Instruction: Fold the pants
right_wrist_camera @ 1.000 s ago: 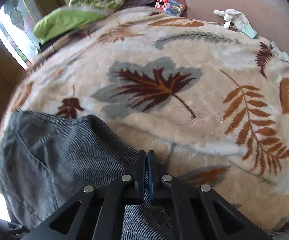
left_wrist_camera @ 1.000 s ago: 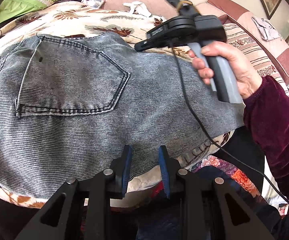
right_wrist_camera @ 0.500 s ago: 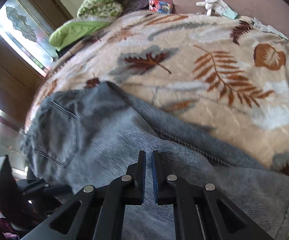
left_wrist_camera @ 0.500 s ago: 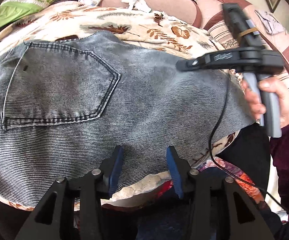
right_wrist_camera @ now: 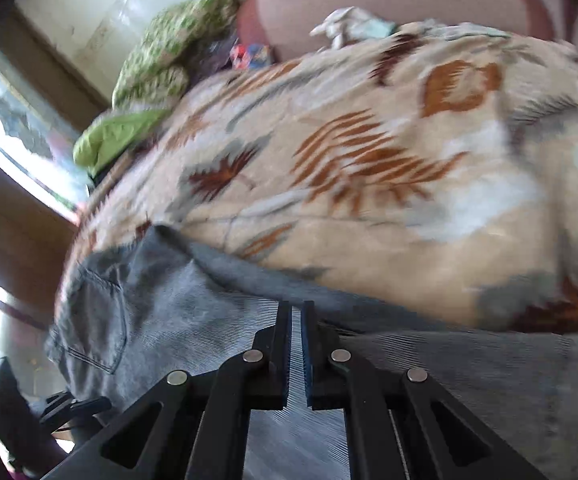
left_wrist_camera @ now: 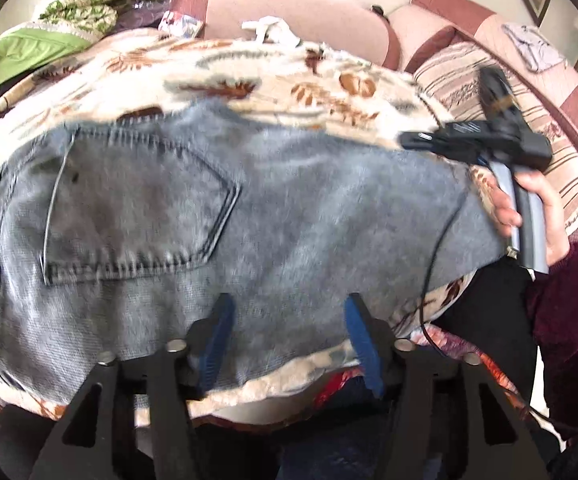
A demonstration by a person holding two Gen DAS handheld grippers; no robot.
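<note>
Grey denim pants (left_wrist_camera: 273, 216) lie folded on a leaf-patterned blanket (left_wrist_camera: 289, 80), back pocket (left_wrist_camera: 129, 208) up at the left. My left gripper (left_wrist_camera: 289, 320) is open and empty, its blue pads over the pants' near edge. My right gripper (right_wrist_camera: 296, 320) hovers over the right part of the pants (right_wrist_camera: 209, 320), jaws nearly together with a thin gap and nothing between them. It also shows in the left wrist view (left_wrist_camera: 477, 144), held in a hand above the pants' right end.
The blanket (right_wrist_camera: 369, 160) covers a bed. Green pillows (left_wrist_camera: 101, 4) and a small colourful packet (left_wrist_camera: 179, 26) lie at the far left, white cloth (left_wrist_camera: 269, 30) at the far edge. A striped sofa (left_wrist_camera: 529, 92) stands at the right.
My left gripper's jaws have opened wider. My right gripper has moved right along the pants to their right end, with its jaws parted by a thin gap.
</note>
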